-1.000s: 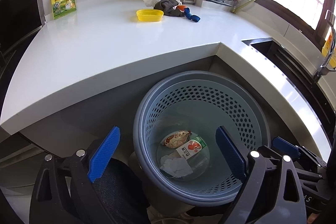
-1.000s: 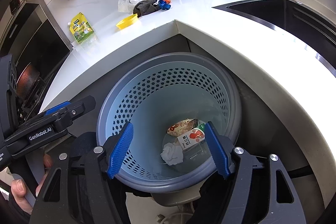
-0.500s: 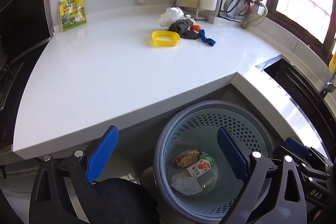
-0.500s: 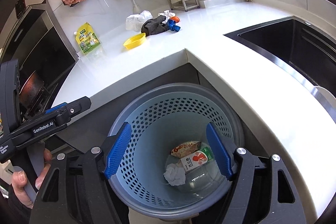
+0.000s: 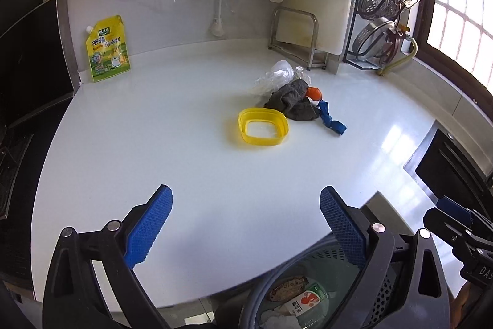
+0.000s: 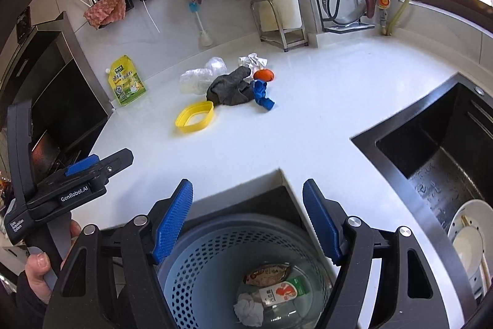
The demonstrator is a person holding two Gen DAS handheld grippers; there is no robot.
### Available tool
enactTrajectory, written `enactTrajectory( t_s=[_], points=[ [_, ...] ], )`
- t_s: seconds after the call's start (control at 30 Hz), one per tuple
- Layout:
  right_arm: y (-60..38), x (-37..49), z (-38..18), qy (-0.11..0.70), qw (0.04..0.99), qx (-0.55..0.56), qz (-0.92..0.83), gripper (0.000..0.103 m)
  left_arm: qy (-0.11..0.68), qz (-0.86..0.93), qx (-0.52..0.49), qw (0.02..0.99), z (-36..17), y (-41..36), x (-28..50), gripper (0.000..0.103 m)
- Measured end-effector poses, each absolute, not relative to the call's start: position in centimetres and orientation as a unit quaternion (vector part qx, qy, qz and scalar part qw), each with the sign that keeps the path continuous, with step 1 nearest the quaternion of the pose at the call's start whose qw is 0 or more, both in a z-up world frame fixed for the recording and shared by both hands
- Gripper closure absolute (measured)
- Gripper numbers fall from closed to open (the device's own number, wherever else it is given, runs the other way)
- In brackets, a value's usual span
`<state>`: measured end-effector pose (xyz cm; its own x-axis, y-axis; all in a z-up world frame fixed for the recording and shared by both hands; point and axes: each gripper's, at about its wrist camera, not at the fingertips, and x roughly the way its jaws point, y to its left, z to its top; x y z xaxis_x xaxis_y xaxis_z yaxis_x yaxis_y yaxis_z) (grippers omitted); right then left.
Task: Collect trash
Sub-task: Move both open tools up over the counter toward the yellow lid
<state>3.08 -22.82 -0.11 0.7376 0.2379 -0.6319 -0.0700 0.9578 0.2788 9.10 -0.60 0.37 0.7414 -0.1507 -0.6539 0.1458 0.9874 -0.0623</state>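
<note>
A grey-blue perforated bin (image 6: pixel 197 264) stands below the counter corner and holds a snack wrapper (image 6: pixel 267 273), a small carton (image 6: pixel 282 291) and a white tissue (image 6: pixel 248 310); the bin also shows in the left wrist view (image 5: pixel 382 301). On the white counter (image 5: pixel 185 162) lie a yellow rim (image 5: pixel 263 127), a dark cloth (image 5: pixel 292 104), clear plastic (image 5: pixel 274 76), an orange piece (image 5: pixel 314 93) and a blue scrap (image 5: pixel 331 121). My left gripper (image 5: pixel 246 224) is open and empty over the counter's front. My right gripper (image 6: pixel 248 218) is open and empty above the bin.
A yellow seasoning pouch (image 5: pixel 106 53) leans on the back wall. A black sink (image 6: pixel 431 156) with a white plate (image 6: pixel 468 239) lies to the right. A cutting board stand (image 5: pixel 295 36) and a pot-lid rack (image 5: pixel 388 20) stand at the back. A stove (image 6: pixel 46 125) is at the left.
Both grippers have risen and tilted up from over the bin, so the counter and its trash pile now fill the views. Both stay open and empty.
</note>
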Motion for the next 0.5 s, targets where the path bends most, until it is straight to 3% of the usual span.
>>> enactTrajectory(
  t_s=[0.5],
  points=[
    [-23.8, 14.9, -0.3, 0.387, 0.912, 0.106, 0.088, 0.032, 0.377, -0.062, -0.027, 0.924, -0.6, -0.5, 16.5, 0.008]
  ],
)
